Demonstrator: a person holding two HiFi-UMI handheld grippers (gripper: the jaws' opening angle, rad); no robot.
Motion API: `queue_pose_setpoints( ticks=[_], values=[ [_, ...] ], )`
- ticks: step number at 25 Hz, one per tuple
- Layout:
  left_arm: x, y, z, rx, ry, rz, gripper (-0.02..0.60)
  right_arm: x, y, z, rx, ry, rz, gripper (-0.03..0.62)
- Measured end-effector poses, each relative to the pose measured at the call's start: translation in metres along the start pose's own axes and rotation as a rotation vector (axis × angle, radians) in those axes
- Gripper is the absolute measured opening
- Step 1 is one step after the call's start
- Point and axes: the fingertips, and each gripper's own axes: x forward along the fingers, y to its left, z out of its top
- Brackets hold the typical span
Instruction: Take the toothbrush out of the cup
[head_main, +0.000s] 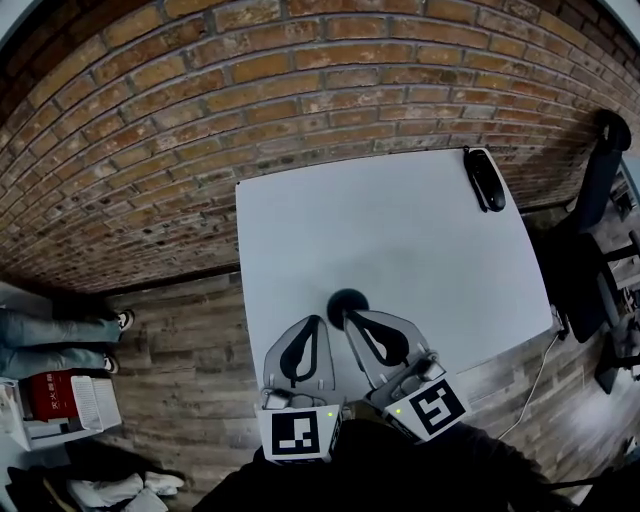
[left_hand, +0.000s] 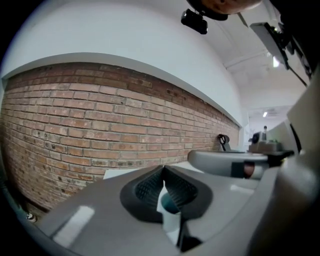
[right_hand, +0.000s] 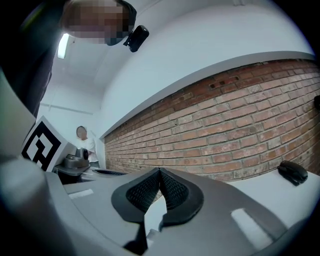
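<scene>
Left gripper (head_main: 317, 322) and right gripper (head_main: 349, 316) both pinched shut, empty, tips at the cup (head_main: 346, 298). No toothbrush visible to me; nothing's out yet.

head view: high, steeply down on left gripper (head_main: 318, 322), right gripper (head_main: 350, 316), tabletop (head_main: 400, 220) | gripper views: low, near-level along own jaws toward brick wall (left_hand: 100, 120) | shared: tabletop, wall

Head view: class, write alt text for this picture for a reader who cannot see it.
The left tongs and right tongs, both shut, point at a dark round cup on the near part of a white table against a brick wall. A black object lies at the table's far right corner.
</scene>
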Motion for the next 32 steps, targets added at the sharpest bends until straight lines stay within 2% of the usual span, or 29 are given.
queue_pose_setpoints(
  ticks=[5, 10, 13, 32],
  values=[
    [-0.002, 0.002, -0.012, -0.01, 0.034, -0.002, 0.009, 0.0, 0.001, -0.012, 0.014, 0.02, -0.008, 0.003],
    [-0.007, 0.003, -0.036, -0.025, 0.083, 0.001, 0.009, -0.003, 0.003, -0.039, 0.049, 0.064, -0.031, 0.093],
    [-0.009, 0.004, -0.054, -0.022, 0.115, -0.002, 0.009, -0.006, 0.002, -0.056, 0.074, 0.1, -0.049, 0.121],
    [0.0, 0.01, -0.09, -0.038, 0.207, -0.007, 0.009, -0.005, -0.002, -0.1, 0.097, 0.188, -0.064, 0.138]
  ],
)
